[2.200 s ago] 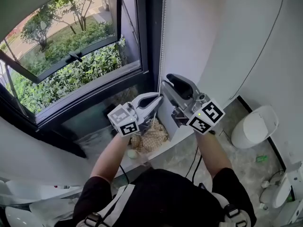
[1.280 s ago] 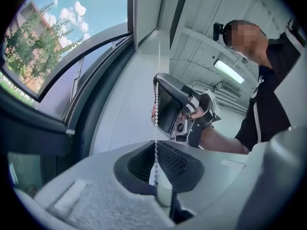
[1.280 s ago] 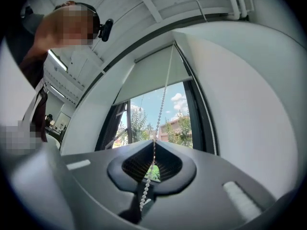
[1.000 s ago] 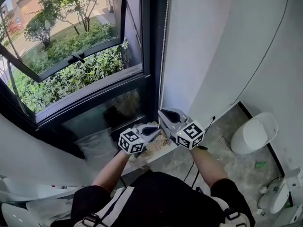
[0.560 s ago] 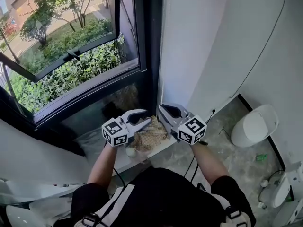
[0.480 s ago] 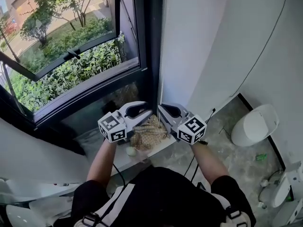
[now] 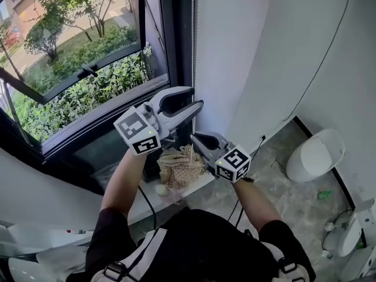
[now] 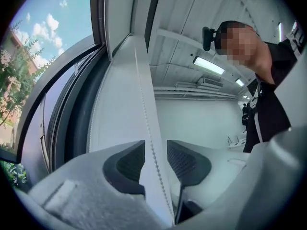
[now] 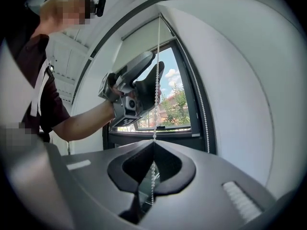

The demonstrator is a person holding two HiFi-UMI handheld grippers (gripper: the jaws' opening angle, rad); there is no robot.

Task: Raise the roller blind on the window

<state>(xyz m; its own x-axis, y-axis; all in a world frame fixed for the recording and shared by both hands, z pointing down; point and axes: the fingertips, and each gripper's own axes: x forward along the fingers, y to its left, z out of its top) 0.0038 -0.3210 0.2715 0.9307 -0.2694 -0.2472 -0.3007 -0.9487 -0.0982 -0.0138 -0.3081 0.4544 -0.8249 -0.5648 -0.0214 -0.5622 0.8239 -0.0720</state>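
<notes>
A dark-framed window [image 7: 88,75] fills the upper left of the head view, with green shrubs [image 7: 76,96] outside, a white wall [image 7: 247,51] to its right and a grey floor [image 7: 294,198] at the lower right, where a rounded white fixture [image 7: 317,154] stands. The bead chain [image 7: 193,40] hangs down the frame's right edge at centre. The left hand-held gripper [image 7: 197,97] is at mid-frame by the chain, above the right hand-held gripper [image 7: 194,138]. Below them a beige netted bundle [image 7: 179,166] lies on the ledge [image 7: 194,185]. This view does not show either grip clearly. The left gripper view does: the left hand-held gripper [image 8: 156,159] has just opened and stands released, and the chain [image 8: 144,95] runs up between its dark pads [image 8: 129,164] without being pinched. Behind it are a ceiling [image 8: 182,13] and a strip light [image 8: 208,66], seen in no other view. In the right gripper view, the right hand-held gripper [image 9: 153,145] is clenched on the chain [image 9: 157,56], which rises taut from its jaws to the left hand-held gripper [image 9: 156,80] higher up, at centre. Only this view shows the blind [image 9: 141,37], a pale sheet across the upper part of the window [image 9: 172,104], with sky and trees below its edge. It also shows the person's arm [image 9: 81,123] reaching in from the left.
</notes>
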